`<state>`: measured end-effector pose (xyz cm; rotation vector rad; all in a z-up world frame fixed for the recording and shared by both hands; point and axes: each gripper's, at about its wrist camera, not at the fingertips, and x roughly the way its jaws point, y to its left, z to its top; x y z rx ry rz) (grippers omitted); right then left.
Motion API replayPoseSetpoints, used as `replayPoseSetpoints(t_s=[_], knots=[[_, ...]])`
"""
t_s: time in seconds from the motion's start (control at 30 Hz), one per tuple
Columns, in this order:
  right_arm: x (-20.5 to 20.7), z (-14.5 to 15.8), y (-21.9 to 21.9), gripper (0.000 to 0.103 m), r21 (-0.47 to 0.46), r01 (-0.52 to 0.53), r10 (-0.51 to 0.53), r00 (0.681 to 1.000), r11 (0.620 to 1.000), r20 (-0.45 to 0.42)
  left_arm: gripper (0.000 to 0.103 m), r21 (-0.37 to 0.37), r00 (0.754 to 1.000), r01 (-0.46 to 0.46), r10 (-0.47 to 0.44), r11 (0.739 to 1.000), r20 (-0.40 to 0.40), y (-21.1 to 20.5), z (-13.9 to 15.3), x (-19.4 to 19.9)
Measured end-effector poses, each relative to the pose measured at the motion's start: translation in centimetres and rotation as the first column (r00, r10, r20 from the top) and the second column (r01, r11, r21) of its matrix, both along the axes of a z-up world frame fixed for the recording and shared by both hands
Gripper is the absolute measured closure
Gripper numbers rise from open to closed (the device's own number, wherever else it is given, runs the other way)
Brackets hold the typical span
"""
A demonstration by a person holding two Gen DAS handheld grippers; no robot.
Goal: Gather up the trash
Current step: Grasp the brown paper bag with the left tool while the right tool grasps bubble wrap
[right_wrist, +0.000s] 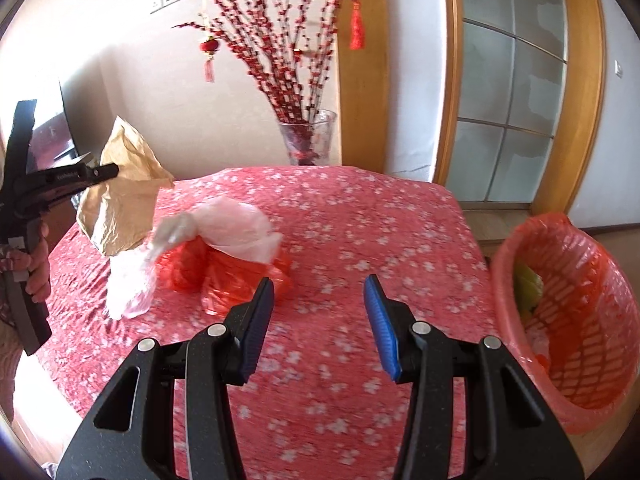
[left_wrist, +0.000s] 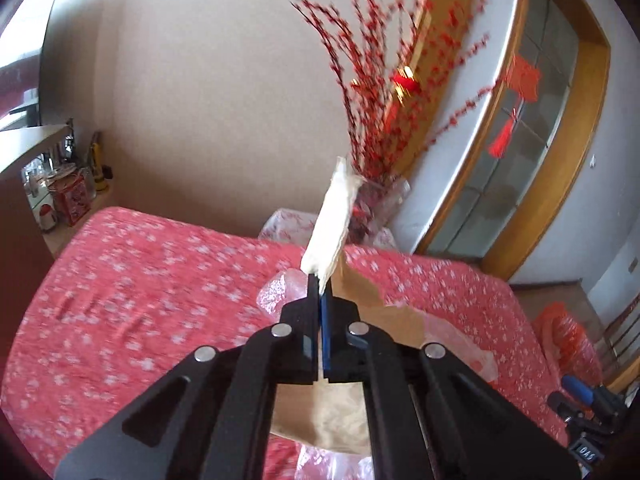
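paper bag: a crumpled brown paper bag (right_wrist: pixel 120 196) hangs clear of the tabletop, at about 9 o'clock in the right wrist view; seen edge-on from the left wrist camera it stands up from the claw tips toward 12 o'clock, its long axis roughly upright
left claw: the left claw (left_wrist: pixel 320 284) is clenched on the paper bag, pads pinching a fold of it, with more of the bag hanging below the jaws
plastic bags: a loose heap on the tabletop at about 10 o'clock from the right claw: one white bag (right_wrist: pixel 236 228), one red bag (right_wrist: pixel 224 276), and one clearer crumpled piece (right_wrist: pixel 132 280); I count three, though the blur makes the edges uncertain
right claw: the right claw (right_wrist: pixel 320 320) is released, jaws standing apart with nothing between them, above the tabletop and near the red bag
key relation: the heap lies just ahead and left of the right claw, so the right hand is the nearer one to it; the bin sits at about 3 o'clock
bin: one red mesh basket (right_wrist: pixel 520 248) lined with a red bag stands off the tabletop's right edge, with some yellow-green and white rubbish already inside
tabletop: one, covered in a red flowered cloth (right_wrist: pixel 360 220)
vase: one glass vase (right_wrist: pixel 308 136) of red blossom branches at 12 o'clock, behind the far edge
person: a hand (right_wrist: pixel 38 264) grips the left tool's handle at 9 o'clock
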<state>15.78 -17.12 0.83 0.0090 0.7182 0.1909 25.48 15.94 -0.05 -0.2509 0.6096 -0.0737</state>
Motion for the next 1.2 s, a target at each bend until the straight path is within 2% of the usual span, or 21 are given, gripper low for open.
replayPoseSetpoints(t_s=[0.4,0.73,0.9,1.2], knots=[[0.4,0.7,6.7,0.055,0.007,-0.131,0.131,0.991,0.991,0.011,0.1,-0.001,0.996,-0.084,0.084,0.996,-0.007,5.6,0.6,-1.6],[0.2,0.5,10.9,0.055,0.01,-0.224,0.224,0.975,0.975,-0.001,0.097,-0.002,0.99,-0.133,0.133,0.991,-0.037,8.2,0.0,-2.1],[0.1,0.2,11.7,0.055,0.008,-0.242,0.242,0.97,0.97,-0.011,0.1,0.003,0.988,-0.145,0.145,0.989,-0.054,9.0,-0.6,-2.3],[0.5,-0.1,15.0,0.055,0.038,-0.298,0.299,0.954,0.954,-0.021,0.1,0.02,0.983,-0.185,0.185,0.983,-0.01,11.0,0.6,-3.8]])
